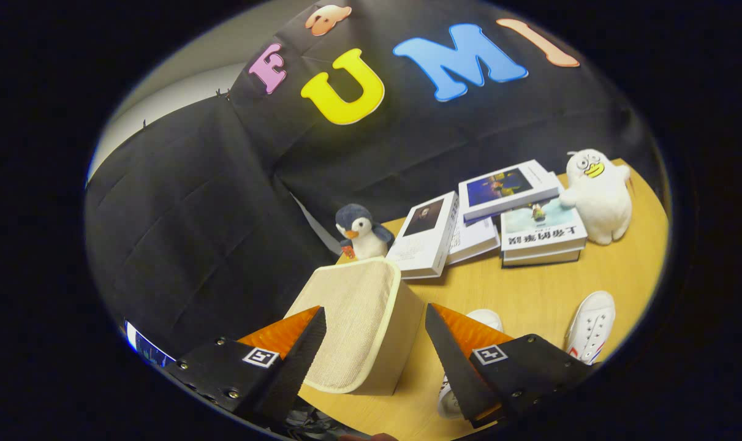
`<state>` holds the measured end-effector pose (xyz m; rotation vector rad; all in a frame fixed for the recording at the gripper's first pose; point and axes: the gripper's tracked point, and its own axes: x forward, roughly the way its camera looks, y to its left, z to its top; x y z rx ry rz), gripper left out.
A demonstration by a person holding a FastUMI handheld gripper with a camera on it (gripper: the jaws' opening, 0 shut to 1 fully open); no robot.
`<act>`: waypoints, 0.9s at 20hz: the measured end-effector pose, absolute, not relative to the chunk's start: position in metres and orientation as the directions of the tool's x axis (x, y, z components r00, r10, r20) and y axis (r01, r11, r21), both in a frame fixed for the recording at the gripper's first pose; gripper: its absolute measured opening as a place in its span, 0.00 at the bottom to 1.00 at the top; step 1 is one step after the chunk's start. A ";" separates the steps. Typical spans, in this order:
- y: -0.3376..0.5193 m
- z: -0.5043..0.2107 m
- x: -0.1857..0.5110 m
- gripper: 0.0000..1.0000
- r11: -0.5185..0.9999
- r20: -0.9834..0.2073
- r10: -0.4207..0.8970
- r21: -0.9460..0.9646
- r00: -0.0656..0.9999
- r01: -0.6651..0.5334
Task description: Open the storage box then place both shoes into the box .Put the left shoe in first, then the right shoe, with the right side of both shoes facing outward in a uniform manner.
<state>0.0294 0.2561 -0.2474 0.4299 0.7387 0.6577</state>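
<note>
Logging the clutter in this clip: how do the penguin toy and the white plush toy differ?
The penguin toy is dark grey with a white front; the white plush toy is white all over with a yellow beak. The penguin stands behind the storage box, the white one beside the books. Both sit upright beyond the open fingers.

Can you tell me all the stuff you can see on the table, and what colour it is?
storage box: 1, beige fabric, lid closed, on the table just ahead of and between the fingers
shoes: 2, white, on the table to the right of the box; one partly behind the right finger
books: about 4, mostly white covers, piled beyond the box
penguin plush: 1, grey and white, behind the box
white plush: 1, yellow beak, beside the books
table: 1, light wood
gripper: 1, black with orange fingers, open, holding nothing
</note>
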 end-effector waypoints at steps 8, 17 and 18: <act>0.299 -0.300 0.010 0.97 0.582 -0.489 0.790 0.788 0.370 -0.200; 0.310 -0.302 0.015 0.55 0.521 -0.479 0.807 0.853 0.345 -0.034; 0.316 -0.304 0.017 0.42 0.513 -0.475 0.804 0.858 0.357 -0.014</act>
